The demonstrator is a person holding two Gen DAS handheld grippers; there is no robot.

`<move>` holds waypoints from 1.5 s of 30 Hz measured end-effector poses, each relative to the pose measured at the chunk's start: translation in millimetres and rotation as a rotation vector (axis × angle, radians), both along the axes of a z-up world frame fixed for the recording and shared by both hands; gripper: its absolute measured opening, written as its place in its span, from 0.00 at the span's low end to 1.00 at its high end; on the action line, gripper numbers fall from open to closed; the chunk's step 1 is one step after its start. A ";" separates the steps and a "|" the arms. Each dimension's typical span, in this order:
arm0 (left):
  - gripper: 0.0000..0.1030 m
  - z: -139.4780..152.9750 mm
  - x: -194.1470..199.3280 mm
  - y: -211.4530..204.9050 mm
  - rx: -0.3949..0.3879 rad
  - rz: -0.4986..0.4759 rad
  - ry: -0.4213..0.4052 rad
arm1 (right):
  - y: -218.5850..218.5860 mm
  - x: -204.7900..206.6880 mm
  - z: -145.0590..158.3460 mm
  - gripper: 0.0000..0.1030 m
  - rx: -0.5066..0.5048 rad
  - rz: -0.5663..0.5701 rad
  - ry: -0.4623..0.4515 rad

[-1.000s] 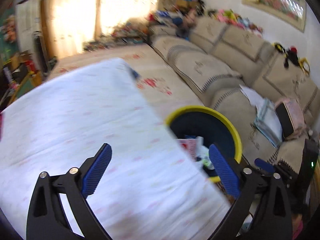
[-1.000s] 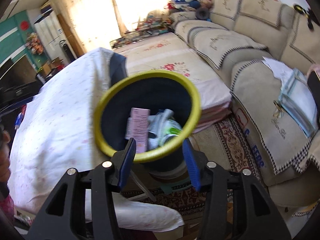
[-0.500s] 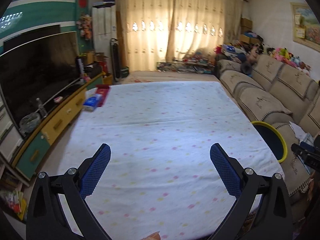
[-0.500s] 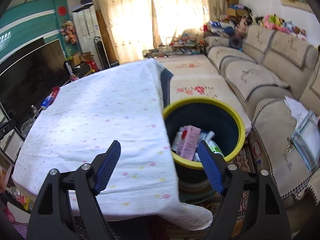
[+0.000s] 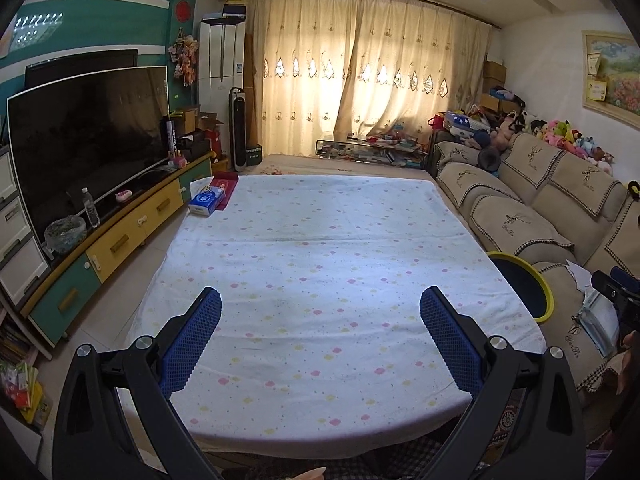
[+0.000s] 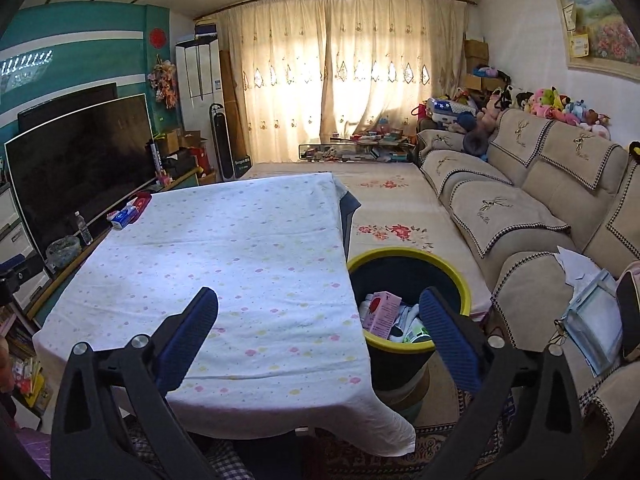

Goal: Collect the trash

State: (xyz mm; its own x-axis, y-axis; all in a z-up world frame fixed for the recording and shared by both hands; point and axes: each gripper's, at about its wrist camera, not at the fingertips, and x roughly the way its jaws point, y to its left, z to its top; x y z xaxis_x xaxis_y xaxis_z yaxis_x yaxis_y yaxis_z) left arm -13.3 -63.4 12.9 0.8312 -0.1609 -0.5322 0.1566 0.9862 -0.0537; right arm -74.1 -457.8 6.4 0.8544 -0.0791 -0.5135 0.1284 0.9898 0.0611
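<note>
A dark bin with a yellow rim (image 6: pixel 402 251) stands on the floor at the table's right side. Inside it lie a pink carton (image 6: pixel 382 314) and several white and green wrappers. My right gripper (image 6: pixel 319 296) hovers above the table's near right corner. Its jaws are opening wide and nothing is between them; its right finger (image 6: pixel 448 332) overlaps the bin in the picture. My left gripper (image 5: pixel 320 300) is open and empty above the near edge of the table's white dotted cloth (image 5: pixel 320 232). In the left wrist view only part of the bin's rim (image 5: pixel 547 300) shows.
A blue tissue pack (image 5: pixel 207 199) and a red box (image 5: pixel 225 182) lie at the table's far left corner. A beige sofa (image 6: pixel 520 208) with papers on it runs along the right. A television (image 5: pixel 88 140) on a low cabinet lines the left wall.
The left gripper swung away from the bin and now faces straight down the table. The right gripper drew back and up from over the bin, and its jaws spread wide.
</note>
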 end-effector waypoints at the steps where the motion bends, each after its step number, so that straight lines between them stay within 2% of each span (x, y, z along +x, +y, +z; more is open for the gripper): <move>1: 0.95 -1.2 -1.1 0.7 0.002 0.003 0.002 | 0.0 -0.7 0.0 0.93 0.004 0.000 -0.002; 10: 0.95 -1.6 -3.1 7.1 -0.010 0.021 -0.004 | 8.8 7.5 -3.0 0.93 -0.002 0.001 0.003; 45: 0.95 -8.6 1.4 -3.9 0.012 -0.007 0.017 | 4.2 14.8 -10.8 0.93 0.011 -0.002 0.020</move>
